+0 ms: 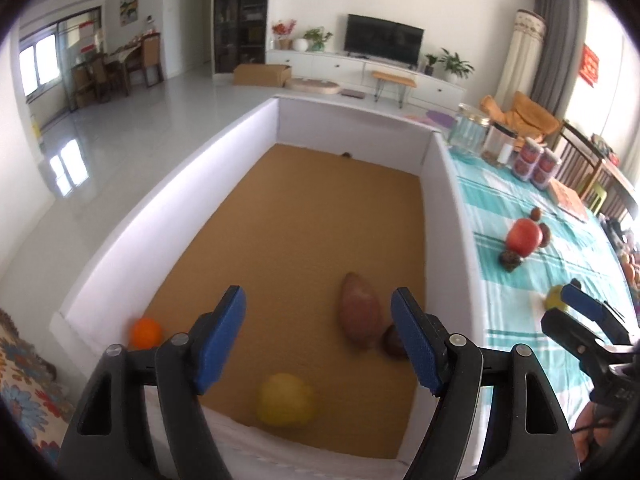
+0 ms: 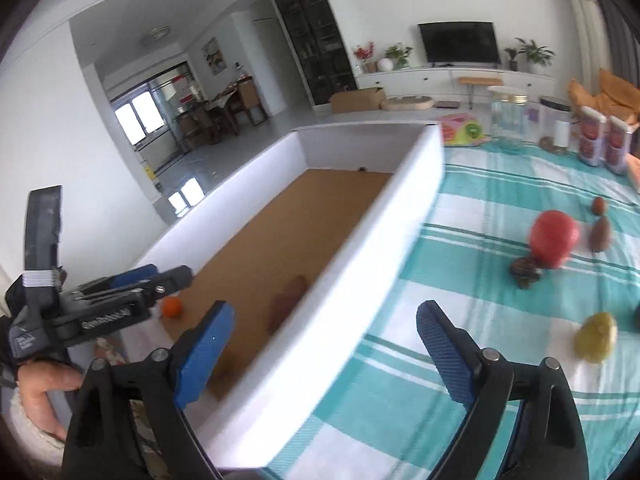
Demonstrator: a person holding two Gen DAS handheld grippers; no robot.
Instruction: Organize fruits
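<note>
Left gripper (image 1: pixel 318 340) hangs over the white-walled box (image 1: pixel 168 216), jaws spread wide and holding nothing, looking set for a release or a reposition. Below it lie a yellow fruit (image 1: pixel 286 400) at six o'clock, an orange (image 1: pixel 146 333) at eight o'clock in the corner, and a long brown fruit (image 1: pixel 360 312) beside a dark round one (image 1: pixel 394 342) at four o'clock. Right gripper (image 2: pixel 326 354) straddles the box wall, also fully open and empty, angled toward the striped tablecloth (image 2: pixel 500 280). Waiting there: a red fruit (image 2: pixel 554 238) at two o'clock, small dark pieces around it, and a yellow-green fruit (image 2: pixel 596 336) at three o'clock, likely the nearest pick.
</note>
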